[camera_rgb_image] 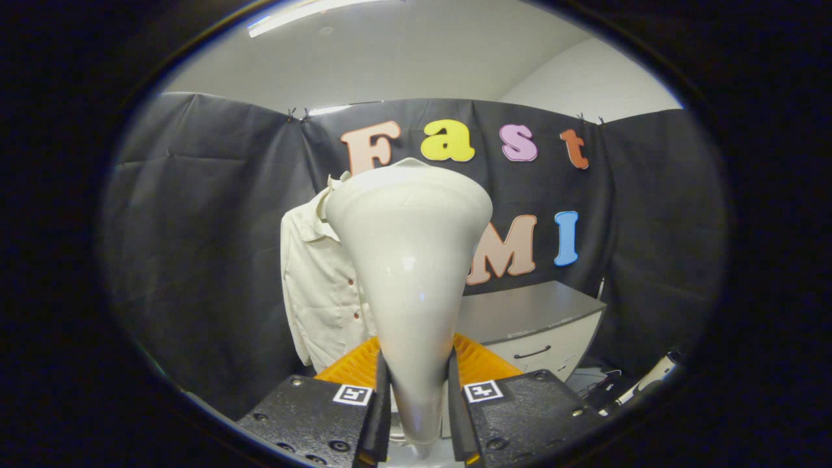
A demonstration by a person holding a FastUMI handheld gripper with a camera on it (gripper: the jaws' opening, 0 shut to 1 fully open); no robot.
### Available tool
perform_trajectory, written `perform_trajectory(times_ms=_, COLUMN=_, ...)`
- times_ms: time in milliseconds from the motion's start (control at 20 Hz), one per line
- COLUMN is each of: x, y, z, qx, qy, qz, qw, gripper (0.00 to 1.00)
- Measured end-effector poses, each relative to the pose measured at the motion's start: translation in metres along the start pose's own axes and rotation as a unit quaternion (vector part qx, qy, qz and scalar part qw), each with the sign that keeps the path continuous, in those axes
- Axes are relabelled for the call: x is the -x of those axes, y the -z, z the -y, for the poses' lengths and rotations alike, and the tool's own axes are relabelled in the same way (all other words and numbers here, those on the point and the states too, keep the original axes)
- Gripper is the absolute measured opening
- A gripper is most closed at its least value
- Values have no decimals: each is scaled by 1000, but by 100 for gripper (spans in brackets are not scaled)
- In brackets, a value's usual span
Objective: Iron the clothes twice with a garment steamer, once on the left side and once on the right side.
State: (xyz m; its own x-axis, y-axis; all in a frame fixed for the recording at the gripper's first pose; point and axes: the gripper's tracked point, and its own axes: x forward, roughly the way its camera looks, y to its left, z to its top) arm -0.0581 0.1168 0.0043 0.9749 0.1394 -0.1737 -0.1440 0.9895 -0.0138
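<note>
Two fingers of my tongs (419, 416) squeeze the smooth white cone-shaped steamer (408, 260) | cream button shirt (318, 292) hangs beyond it, apart | step: getting close | next: touch one side, I think

Gripper (418, 403): two blocky black finger mounts, each carrying a square black-and-white fiducial tag and round screw heads (several per block). Ribbed orange body behind them.
</note>
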Motion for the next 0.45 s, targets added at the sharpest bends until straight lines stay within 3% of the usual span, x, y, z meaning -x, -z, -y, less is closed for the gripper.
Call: perform_trajectory(times_ms=450, x=-14, y=-1, z=52, qx=-22, qy=-20, qz=-7, qw=1000, gripper=37)
